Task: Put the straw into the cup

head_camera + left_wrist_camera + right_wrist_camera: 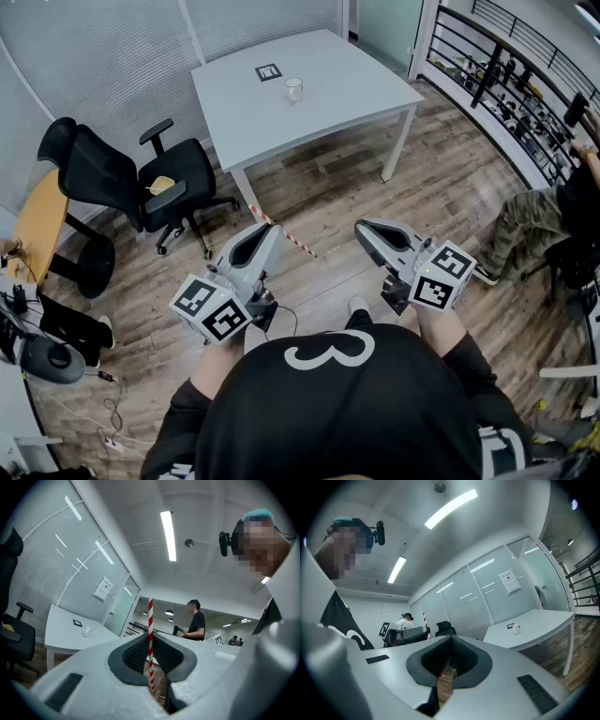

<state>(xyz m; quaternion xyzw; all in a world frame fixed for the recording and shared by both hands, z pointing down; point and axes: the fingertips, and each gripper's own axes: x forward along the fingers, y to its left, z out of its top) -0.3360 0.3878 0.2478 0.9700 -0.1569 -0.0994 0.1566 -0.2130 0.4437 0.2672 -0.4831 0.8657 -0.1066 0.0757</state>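
Bright, even light frm ceiling strips (168,534); fisheye warp, dark corners.

Cup (293,90) on table (356,84), card (268,71) beside it, chair (122,178) left of table

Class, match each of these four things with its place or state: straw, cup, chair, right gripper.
Things:
1 straw
2 cup
3 chair
4 right gripper

Places or states:
A on the table
B shut, with nothing in it
C standing beside the table
D clamped in the left gripper

Pairs: 1-D, 2-A, 3-C, 4-B
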